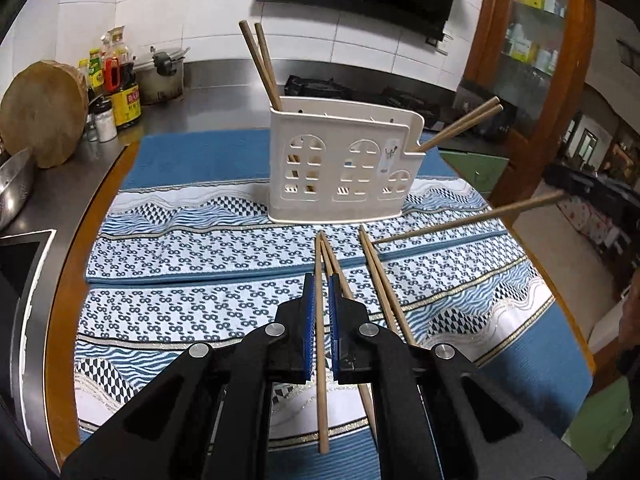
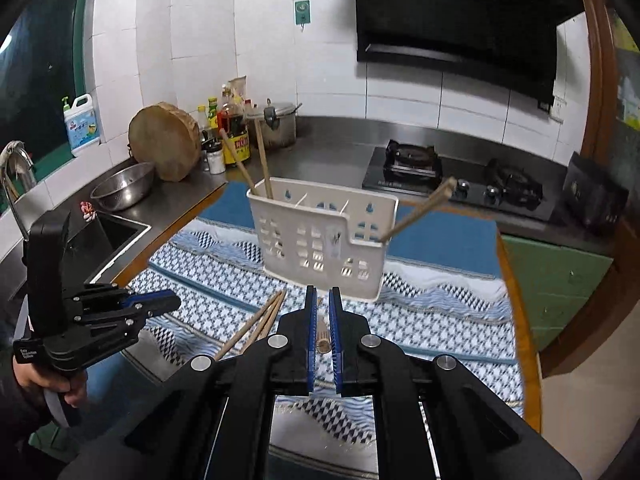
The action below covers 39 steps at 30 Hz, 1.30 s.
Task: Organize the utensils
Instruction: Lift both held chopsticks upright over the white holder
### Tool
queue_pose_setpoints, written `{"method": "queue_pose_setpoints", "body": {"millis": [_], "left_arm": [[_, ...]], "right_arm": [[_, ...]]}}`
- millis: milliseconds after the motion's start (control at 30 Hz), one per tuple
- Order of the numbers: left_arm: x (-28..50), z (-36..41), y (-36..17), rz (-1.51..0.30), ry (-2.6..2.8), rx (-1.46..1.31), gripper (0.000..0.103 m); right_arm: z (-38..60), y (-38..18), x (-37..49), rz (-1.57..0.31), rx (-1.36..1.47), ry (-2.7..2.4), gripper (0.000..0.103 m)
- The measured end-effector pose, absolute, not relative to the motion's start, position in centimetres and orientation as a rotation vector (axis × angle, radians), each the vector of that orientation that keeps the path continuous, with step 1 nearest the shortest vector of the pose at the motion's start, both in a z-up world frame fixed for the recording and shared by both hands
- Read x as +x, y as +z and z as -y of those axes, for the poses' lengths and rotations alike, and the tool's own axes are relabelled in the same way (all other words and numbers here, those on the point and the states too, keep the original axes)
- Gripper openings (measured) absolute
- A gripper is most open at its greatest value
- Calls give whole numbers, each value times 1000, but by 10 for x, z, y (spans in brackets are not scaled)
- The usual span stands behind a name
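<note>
The left hand-held gripper (image 1: 322, 280) was closed on a single wooden chopstick (image 1: 321, 344) that ran between its blue pads, above three more chopsticks (image 1: 380, 280) lying loose on the patterned cloth (image 1: 180, 248) of the tabletop. The right hand-held gripper (image 2: 322, 294) was likewise clamped on a chopstick (image 2: 322, 340), seen end-on between its pads. Beyond both stood the white utensil holder (image 1: 340, 168), upright on the cloth, with a pair of chopsticks (image 1: 260, 64) in its left compartment and another pair (image 1: 460, 124) leaning out of its low right one.
</note>
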<state>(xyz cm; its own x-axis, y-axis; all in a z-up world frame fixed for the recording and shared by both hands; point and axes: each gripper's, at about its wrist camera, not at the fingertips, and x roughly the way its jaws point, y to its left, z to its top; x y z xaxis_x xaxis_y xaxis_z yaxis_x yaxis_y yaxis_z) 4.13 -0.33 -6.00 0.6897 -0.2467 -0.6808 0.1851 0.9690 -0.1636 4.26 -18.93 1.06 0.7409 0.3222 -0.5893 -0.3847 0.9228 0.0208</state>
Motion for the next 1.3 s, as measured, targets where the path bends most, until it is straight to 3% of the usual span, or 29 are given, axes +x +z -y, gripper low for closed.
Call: {"method": "queue_pose_setpoints", "body": {"millis": [367,800,1067,1300], "left_arm": [[30,8,-118,-949,-260,-90,8],[21,7,-158,-1033,-234,-95,8],[16,15,-153,-1004,-225,-38,6],[21,6,-103,-899,-245,-68,6]], "right_arm": [[191,16,46,-612,-115,393,6],[185,20,50,-597,-131,400,6],[182,24,52,-587,-136,404,6],[179,37,57,-558,-167,416,6]]}}
